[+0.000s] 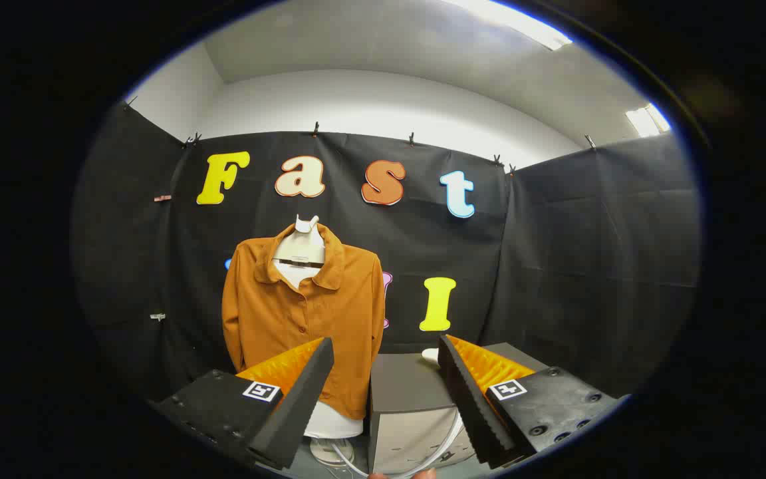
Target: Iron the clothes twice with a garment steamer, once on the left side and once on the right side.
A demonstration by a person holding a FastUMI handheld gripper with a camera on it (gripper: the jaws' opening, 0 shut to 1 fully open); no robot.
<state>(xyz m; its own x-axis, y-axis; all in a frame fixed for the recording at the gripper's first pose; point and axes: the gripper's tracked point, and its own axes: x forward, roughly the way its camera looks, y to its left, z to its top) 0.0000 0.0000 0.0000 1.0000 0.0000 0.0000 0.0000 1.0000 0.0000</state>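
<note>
An orange-brown, long-sleeved button-front shirt (303, 313) hangs upright on a white dress-form torso (300, 249) against the black cloth wall, beyond the left finger, whose tip overlaps the shirt's lower hem. To its right, between and just ahead of the spread fingers, stands a grey box-shaped cabinet with a dark flat top (404, 399), and a white cable (446, 446) curves down across its front. The gripper (386, 392) has its fingers wide apart, holding nothing; the steamer cannot be made out for certain.
</note>
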